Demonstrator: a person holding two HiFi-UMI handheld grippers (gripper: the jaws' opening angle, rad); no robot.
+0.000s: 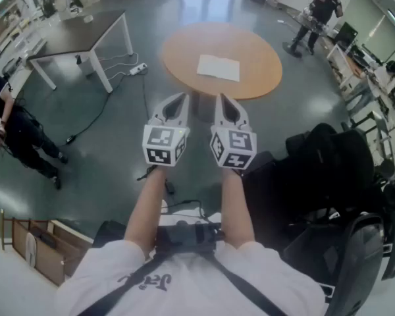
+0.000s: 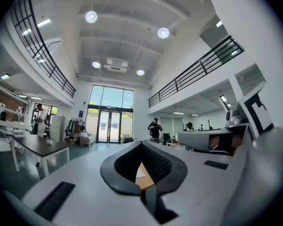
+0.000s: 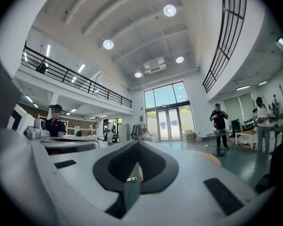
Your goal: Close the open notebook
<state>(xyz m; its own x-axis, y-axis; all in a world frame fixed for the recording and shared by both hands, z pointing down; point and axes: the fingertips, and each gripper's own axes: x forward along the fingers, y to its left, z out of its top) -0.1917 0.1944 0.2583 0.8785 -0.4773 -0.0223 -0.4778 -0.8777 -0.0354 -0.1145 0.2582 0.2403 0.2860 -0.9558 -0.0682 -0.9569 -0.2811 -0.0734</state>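
Note:
In the head view the open notebook [image 1: 218, 67] lies flat with white pages up on a round wooden table [image 1: 184, 51] ahead of me. Both grippers are held level and side by side over the floor, short of the table's near edge. My left gripper [image 1: 182, 99] is shut with nothing between its jaws, and so is my right gripper [image 1: 221, 100]. The left gripper view looks along the closed jaws of the left gripper [image 2: 141, 143], with a sliver of the table [image 2: 147, 179] showing through the gap. In the right gripper view the right gripper [image 3: 136, 143] is shut too.
A dark rectangular table [image 1: 79, 35] stands at the back left, with a power strip [image 1: 138, 68] and cables on the floor beside it. Black chairs and bags [image 1: 329, 170] crowd the right. One person [image 1: 13, 127] stands at the left, another person [image 1: 319, 12] at the far right.

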